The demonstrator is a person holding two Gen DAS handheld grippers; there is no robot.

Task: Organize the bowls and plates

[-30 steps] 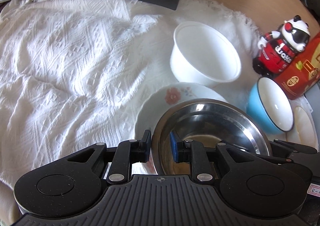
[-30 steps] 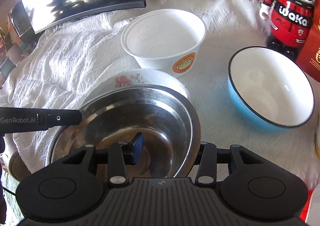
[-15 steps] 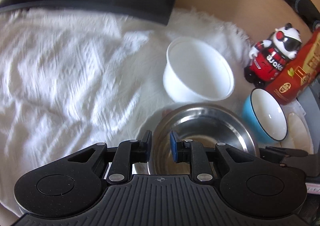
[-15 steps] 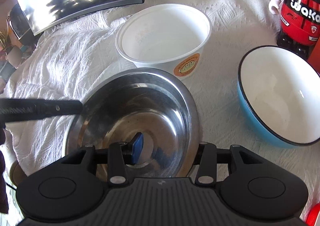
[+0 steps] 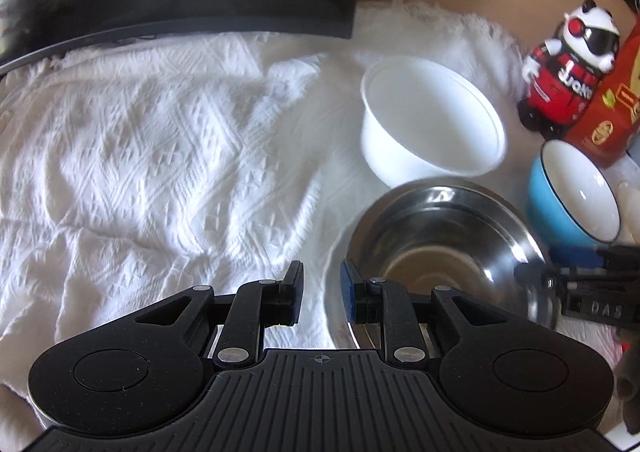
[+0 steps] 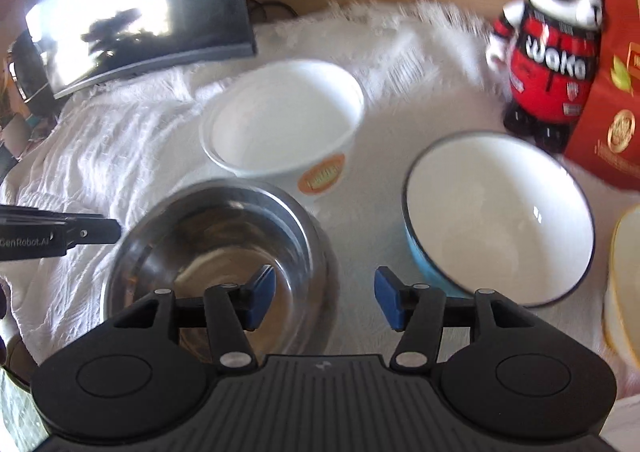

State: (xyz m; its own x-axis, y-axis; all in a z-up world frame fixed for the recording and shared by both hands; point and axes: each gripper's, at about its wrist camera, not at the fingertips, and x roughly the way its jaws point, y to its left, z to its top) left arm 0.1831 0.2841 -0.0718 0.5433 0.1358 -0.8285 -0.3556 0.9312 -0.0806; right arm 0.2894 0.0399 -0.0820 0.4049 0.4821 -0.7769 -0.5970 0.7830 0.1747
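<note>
White knitted cloth (image 5: 160,155) covers the surface. My left hand-held gripper (image 5: 321,292) stands slightly parted, straddling the steel bowl's (image 5: 436,248) near rim without clamping it. My right hand-held gripper (image 6: 325,298) gapes wide, one finger inside that bowl. White tub (image 6: 280,123) sits center frame; blue bowl (image 6: 500,219) lower right.

We see a bumpy white woven cloth (image 5: 152,155) spread out ahead of both tools. On it, a shiny round steel bowl (image 6: 216,248) sits closest, a white paper bowl (image 6: 280,123) just behind it, and a blue bowl with a white inside (image 6: 496,219) to the right. A red-and-black panda toy (image 6: 548,51) stands farther back.
</note>
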